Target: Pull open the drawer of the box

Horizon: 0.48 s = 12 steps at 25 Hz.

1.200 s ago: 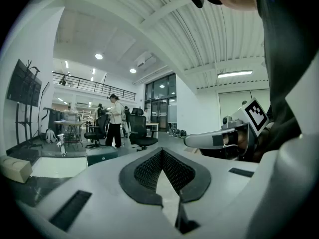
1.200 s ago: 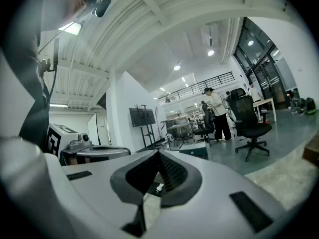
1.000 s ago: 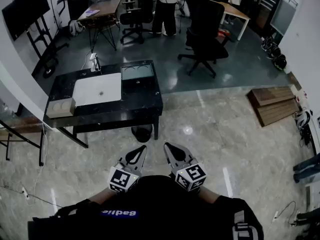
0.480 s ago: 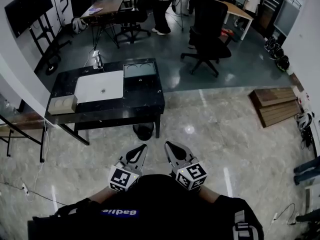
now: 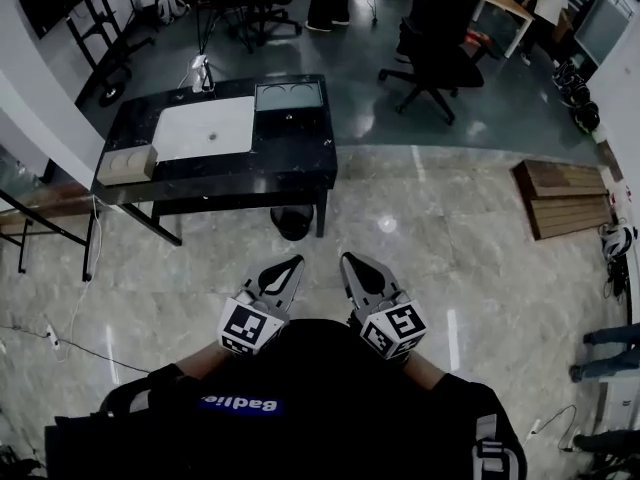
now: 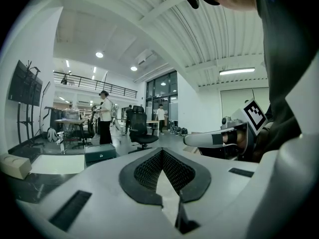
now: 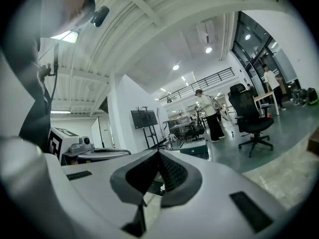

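The dark box (image 5: 289,96) with its drawer front stands at the back right of a black table (image 5: 290,173), beside a white mat (image 5: 205,128). It also shows far off as the box (image 6: 99,154) in the left gripper view and the box (image 7: 197,152) in the right gripper view. My left gripper (image 5: 290,264) and right gripper (image 5: 350,260) are held side by side close to my body, over the floor and well short of the table. Both are shut with nothing between the jaws: the left gripper (image 6: 160,151) and right gripper (image 7: 158,153) show their pads meeting.
A beige block (image 5: 127,165) sits at the table's left end. A dark round object (image 5: 292,223) lies on the floor under the table's near edge. An office chair (image 5: 440,58) stands behind to the right, wooden boards (image 5: 570,198) lie at right, people stand at the back.
The table has come nearer and sits higher in the head view. Both grippers have shifted slightly forward together; their jaws stay shut.
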Motion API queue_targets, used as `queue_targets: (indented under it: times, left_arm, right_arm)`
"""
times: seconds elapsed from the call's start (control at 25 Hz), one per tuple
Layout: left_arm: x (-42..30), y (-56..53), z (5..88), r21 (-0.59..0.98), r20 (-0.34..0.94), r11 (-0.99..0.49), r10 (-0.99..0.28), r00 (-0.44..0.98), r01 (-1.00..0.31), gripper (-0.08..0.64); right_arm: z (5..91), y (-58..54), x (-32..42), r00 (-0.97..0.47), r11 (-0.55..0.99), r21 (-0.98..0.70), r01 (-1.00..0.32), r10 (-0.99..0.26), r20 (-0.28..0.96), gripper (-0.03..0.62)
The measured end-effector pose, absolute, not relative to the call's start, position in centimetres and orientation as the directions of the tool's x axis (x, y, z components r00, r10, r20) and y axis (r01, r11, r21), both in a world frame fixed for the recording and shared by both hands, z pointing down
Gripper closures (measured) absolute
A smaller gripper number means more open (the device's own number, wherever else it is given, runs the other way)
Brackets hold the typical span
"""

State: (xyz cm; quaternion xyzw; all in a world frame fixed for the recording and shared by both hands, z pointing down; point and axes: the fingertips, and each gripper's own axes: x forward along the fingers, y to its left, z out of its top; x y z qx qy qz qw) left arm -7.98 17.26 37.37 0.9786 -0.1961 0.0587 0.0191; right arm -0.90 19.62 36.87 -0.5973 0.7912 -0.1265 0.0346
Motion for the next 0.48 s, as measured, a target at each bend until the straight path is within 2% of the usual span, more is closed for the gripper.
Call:
queue_targets:
  times: [0.48]
  left_arm:
    - [-1.4,18.3,38.4,0.006,0.165,-0.901,-0.427,0.889,-0.434,0.569]
  right_arm:
    - [38.7,19.9,5.7,-0.354,0.309,-0.305,-0.901,-0.930,0.102,0.592]
